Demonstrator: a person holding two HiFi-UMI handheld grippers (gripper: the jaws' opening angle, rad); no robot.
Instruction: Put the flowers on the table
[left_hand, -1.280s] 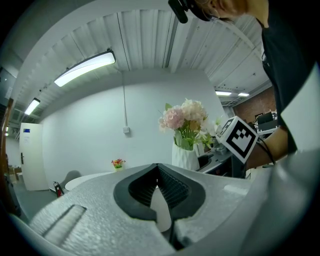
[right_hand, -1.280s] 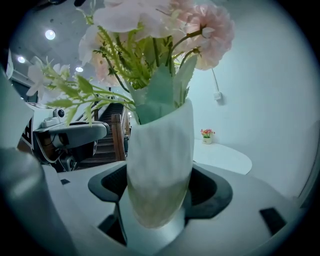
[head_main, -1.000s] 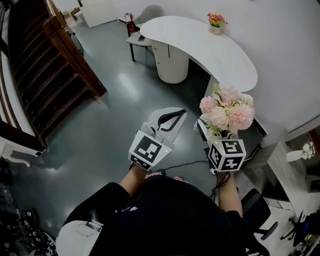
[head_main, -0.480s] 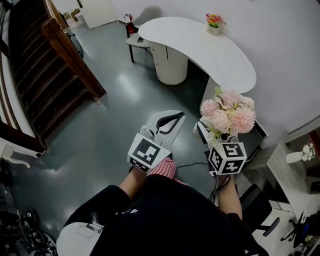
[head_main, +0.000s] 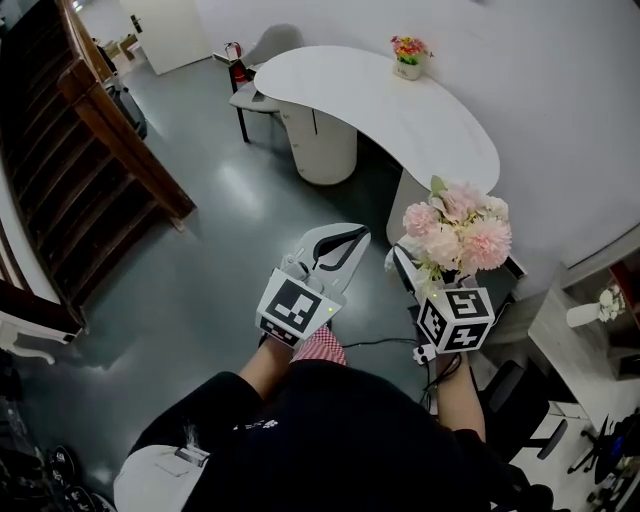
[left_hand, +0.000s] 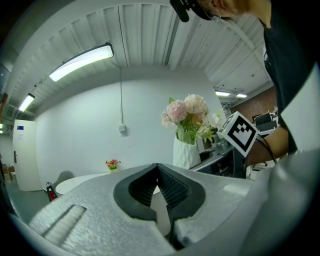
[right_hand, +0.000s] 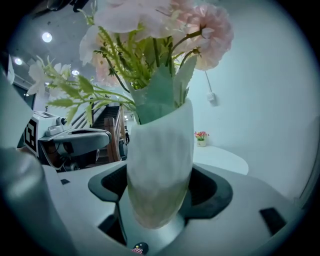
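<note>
Right hand-held gripper (right_hand: 159, 196) clamped on white vase (right_hand: 160, 165). Vase upright, pink flowers (head_main: 458, 225) on top, carried above the floor (head_main: 220, 220). Left hand-held gripper (left_hand: 159, 190) at its 9 o'clock, jaws together, nothing between them. White bench (head_main: 400, 110) at 12 o'clock, well apart; small flowerpot (head_main: 408, 52) at its far end.

The left gripper (left_hand: 158, 169) is grainy, matt, pale plastic with ribbed black rubbery pads (left_hand: 173, 187). Between the right gripper's (right_hand: 160, 192) jaws, the white vase (right_hand: 160, 165) looks matt and faintly faceted. Ahead of both claws the table (head_main: 400, 110) top is smooth. Beneath them the floor (head_main: 200, 250) is glossy.
</note>
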